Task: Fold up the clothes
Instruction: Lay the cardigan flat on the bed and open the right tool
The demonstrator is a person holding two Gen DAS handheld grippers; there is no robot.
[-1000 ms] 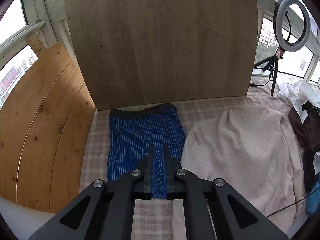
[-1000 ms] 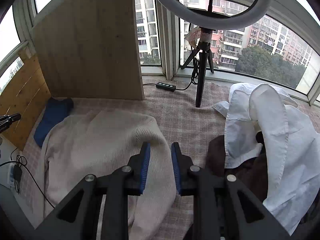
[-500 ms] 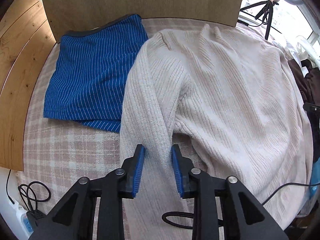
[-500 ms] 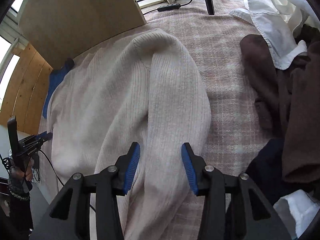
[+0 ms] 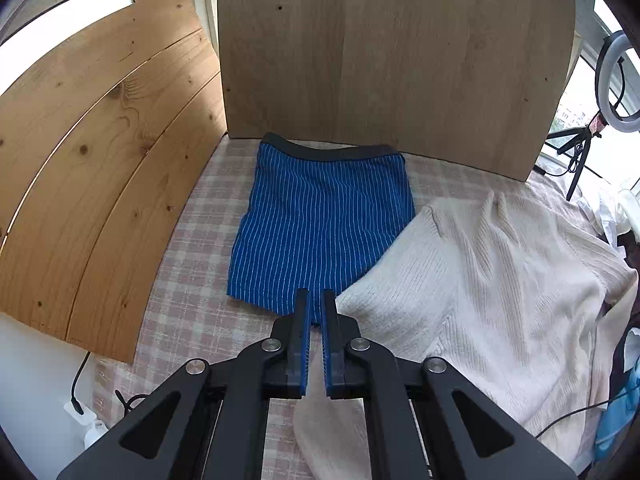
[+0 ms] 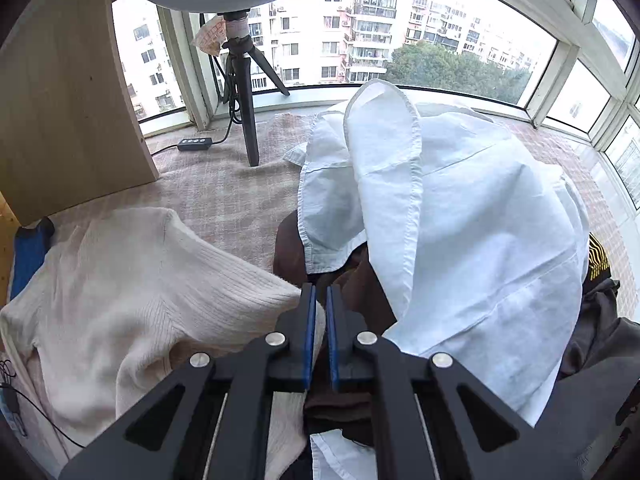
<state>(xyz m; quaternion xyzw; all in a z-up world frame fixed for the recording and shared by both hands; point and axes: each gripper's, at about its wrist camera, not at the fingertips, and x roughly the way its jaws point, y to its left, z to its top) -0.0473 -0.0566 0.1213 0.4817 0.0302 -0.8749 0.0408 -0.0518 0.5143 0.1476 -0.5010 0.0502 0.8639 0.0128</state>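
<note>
Far left on the checked surface point(image 5: 188, 300): blue striped shorts point(image 5: 324, 232) lie flat against the upright wooden board point(image 5: 380, 52). My left claw point(image 5: 316, 304) is pressed nearly together, pinching a cream sweater point(image 5: 480, 280) sleeve that hangs below it; the sweater body spreads just right of the shorts, overlapping their edge. My right claw point(image 6: 320, 300) pinches the sweater's other sleeve. Right of it: a brown garment point(image 6: 360, 280) under a white shirt point(image 6: 460, 220).
</note>
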